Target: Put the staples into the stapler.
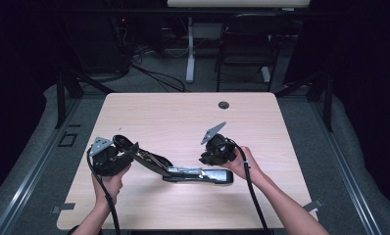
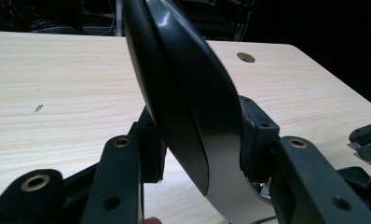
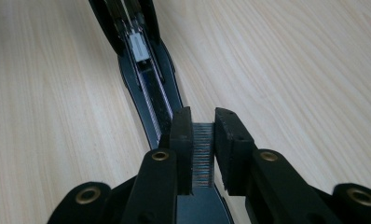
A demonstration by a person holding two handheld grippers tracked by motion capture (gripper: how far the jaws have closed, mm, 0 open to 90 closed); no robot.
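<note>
A black stapler (image 1: 198, 175) lies opened up on the light wooden table (image 1: 183, 117). Its base rests flat and its curved black top cover (image 2: 183, 93) is swung up to the left. My left gripper (image 1: 130, 151) is shut on that cover, whose edge runs between the jaws (image 2: 197, 140). My right gripper (image 1: 206, 159) hangs over the base's right end. In the right gripper view it (image 3: 203, 154) is shut on a grey strip of staples (image 3: 202, 158) just above the open magazine channel (image 3: 153, 100). A white pusher (image 3: 138, 46) sits farther along the channel.
A round cable hole (image 1: 224, 105) lies near the table's far edge. Beyond the table stand a dark chair (image 1: 247, 44) and a white desk leg (image 1: 190, 49) among floor cables. A small dark mark (image 2: 38, 108) is on the wood. Bare tabletop lies behind the stapler.
</note>
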